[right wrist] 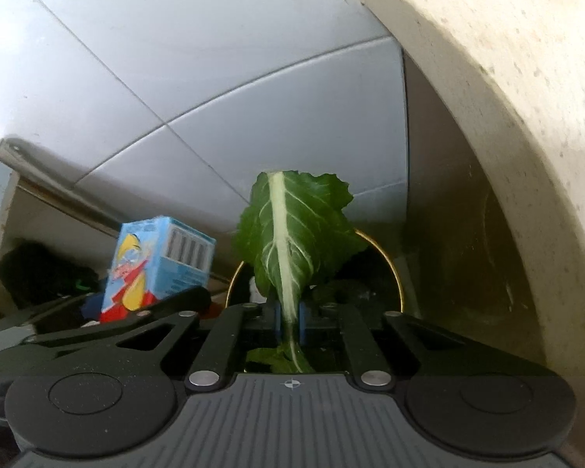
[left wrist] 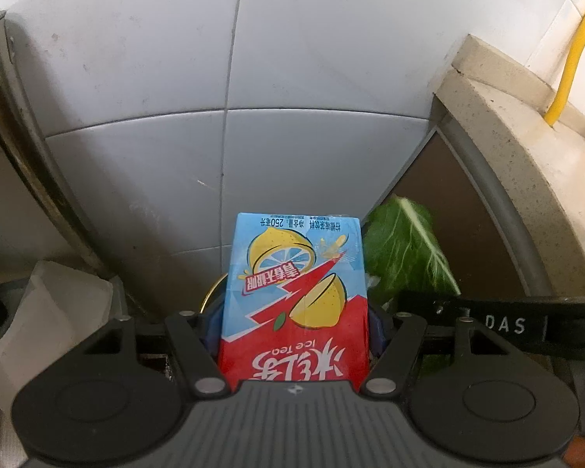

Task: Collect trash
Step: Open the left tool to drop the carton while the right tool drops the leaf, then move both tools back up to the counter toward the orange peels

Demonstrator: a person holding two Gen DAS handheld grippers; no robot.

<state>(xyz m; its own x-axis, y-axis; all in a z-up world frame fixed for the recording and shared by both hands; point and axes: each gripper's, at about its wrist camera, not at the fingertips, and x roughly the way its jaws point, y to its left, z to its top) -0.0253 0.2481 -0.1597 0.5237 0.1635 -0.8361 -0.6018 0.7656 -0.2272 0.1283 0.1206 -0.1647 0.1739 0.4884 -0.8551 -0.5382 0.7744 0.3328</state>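
Note:
My left gripper (left wrist: 294, 327) is shut on a blue and red ice tea carton (left wrist: 294, 296), held upside down over the floor. My right gripper (right wrist: 289, 321) is shut on the white stem of a green vegetable leaf (right wrist: 296, 234), which stands up between the blue pads. The leaf also shows in the left wrist view (left wrist: 405, 253), to the right of the carton. The carton also shows in the right wrist view (right wrist: 156, 269), to the left of the leaf. A dark round bin with a gold rim (right wrist: 394, 269) lies below both grippers, mostly hidden.
Grey floor tiles (left wrist: 292, 117) fill the background. A speckled stone counter edge (left wrist: 526, 163) curves along the right, with a brown cabinet front (left wrist: 448, 210) under it. A yellow hose (left wrist: 569, 62) runs at the top right. A white bag (left wrist: 46, 331) sits at the left.

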